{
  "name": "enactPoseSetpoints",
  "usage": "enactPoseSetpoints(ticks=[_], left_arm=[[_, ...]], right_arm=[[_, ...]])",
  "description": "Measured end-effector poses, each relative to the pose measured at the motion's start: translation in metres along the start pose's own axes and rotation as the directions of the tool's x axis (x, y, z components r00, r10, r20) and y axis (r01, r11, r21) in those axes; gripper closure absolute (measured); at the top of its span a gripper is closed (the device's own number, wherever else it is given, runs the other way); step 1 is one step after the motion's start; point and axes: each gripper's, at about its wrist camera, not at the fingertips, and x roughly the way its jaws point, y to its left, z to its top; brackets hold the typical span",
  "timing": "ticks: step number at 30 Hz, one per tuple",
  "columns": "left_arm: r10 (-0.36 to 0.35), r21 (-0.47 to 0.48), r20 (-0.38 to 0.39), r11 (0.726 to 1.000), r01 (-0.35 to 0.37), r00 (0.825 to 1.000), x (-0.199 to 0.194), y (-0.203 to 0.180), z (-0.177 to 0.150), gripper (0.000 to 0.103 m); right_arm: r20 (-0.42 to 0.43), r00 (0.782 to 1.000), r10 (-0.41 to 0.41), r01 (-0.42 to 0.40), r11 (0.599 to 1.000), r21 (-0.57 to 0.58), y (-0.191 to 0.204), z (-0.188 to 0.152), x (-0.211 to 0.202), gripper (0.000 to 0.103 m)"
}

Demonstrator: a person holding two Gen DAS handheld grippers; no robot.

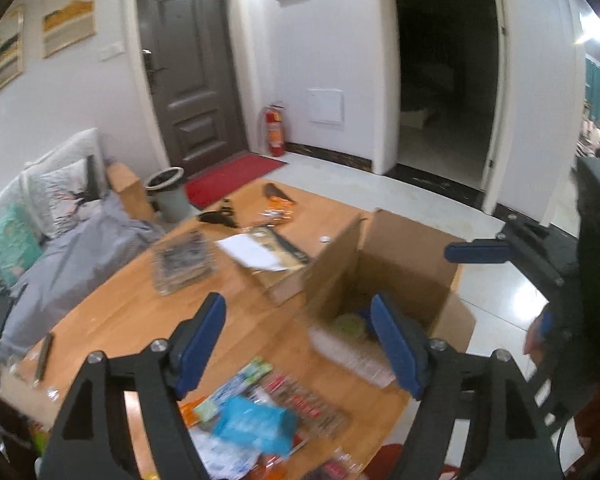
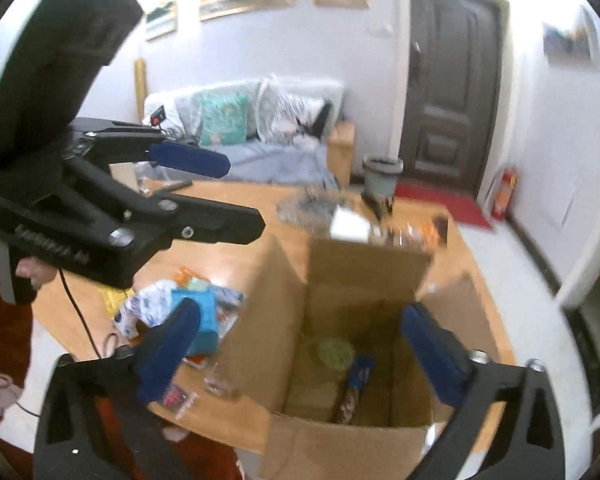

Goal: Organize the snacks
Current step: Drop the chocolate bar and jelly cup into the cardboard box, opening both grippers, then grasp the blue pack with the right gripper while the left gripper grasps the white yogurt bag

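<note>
Snacks (image 1: 260, 412) lie in a loose, blurred heap of packets on the near part of the wooden table (image 1: 112, 312), just left of an open cardboard box (image 2: 364, 280). The heap shows a bright blue pouch (image 1: 252, 424), clear packs with red pieces, an orange packet and a white printed wrapper; motion blur leaves none of the printing readable. A few items already sit in the bottom of the box: a round pale green piece (image 2: 335, 352) and a long dark blue and brown packet (image 2: 354, 386). Raised lettering runs along the black body of the left gripper (image 2: 240, 196) in the right wrist view, too soft to read.

The left gripper (image 1: 296, 344) has its jaws spread apart with nothing between them, above the seam between the heap and the box. The right gripper (image 2: 300, 352) stands at its widest, also empty, over the box's open mouth.

The box flaps stand up, the left flap forming a wall between the heap and the box interior. The box sits at the table's near right corner, close to the edge, with pale tiled floor (image 1: 420, 196) beyond. Farther along the table lie a clear plastic tray (image 1: 184, 260), white paper (image 1: 252, 252) and more small packets; a sofa (image 1: 60, 224) runs just beside the table's far side.
</note>
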Motion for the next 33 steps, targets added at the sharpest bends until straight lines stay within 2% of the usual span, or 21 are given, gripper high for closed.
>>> enactPoseSetpoints(ticks=[4, 9, 13, 18, 20, 23, 26, 30, 33], left_arm=[[0.092, -0.032, 0.013, 0.995, -0.091, 0.996, -0.032, 0.029, -0.026, 0.029], [0.198, -0.111, -0.009, 0.974, -0.198, 0.98, -0.054, 0.074, -0.077, 0.027], [0.237, -0.166, -0.043, 0.956, -0.241, 0.971, -0.052, 0.096, -0.12, 0.026], [0.187, -0.231, -0.111, 0.95, -0.209, 0.976, -0.021, 0.112, -0.18, 0.026], [0.189, -0.244, -0.127, 0.946, -0.215, 0.974, -0.006, 0.114, -0.197, 0.026], [0.147, -0.236, -0.157, 0.955, -0.182, 0.977, 0.02, 0.113, -0.221, 0.026], [0.114, -0.223, -0.182, 0.963, -0.154, 0.977, 0.043, 0.108, -0.234, 0.018], [0.054, -0.234, -0.213, 0.967, -0.105, 0.976, 0.071, 0.109, -0.247, 0.018], [0.037, -0.224, -0.226, 0.971, -0.088, 0.973, 0.088, 0.109, -0.249, 0.018]], right_arm=[[0.018, 0.994, 0.109, -0.107, 0.99, -0.097, 0.05, 0.012, -0.009, 0.0], [0.016, 0.971, 0.24, -0.238, 0.967, -0.091, 0.092, 0.02, 0.005, 0.0], [-0.021, 0.957, 0.29, -0.291, 0.955, -0.049, 0.11, 0.013, 0.032, 0.0], [-0.094, 0.946, 0.311, -0.313, 0.95, -0.008, 0.126, -0.008, 0.074, 0.0], [-0.124, 0.944, 0.307, -0.308, 0.951, 0.011, 0.127, -0.017, 0.092, 0.0], [-0.157, 0.942, 0.296, -0.293, 0.955, 0.04, 0.125, -0.032, 0.121, 0.0], [-0.192, 0.939, 0.284, -0.279, 0.959, 0.053, 0.122, -0.045, 0.145, 0.003], [-0.229, 0.934, 0.275, -0.264, 0.961, 0.077, 0.112, -0.055, 0.175, 0.006], [-0.246, 0.926, 0.287, -0.269, 0.957, 0.105, 0.106, -0.06, 0.193, 0.007]])
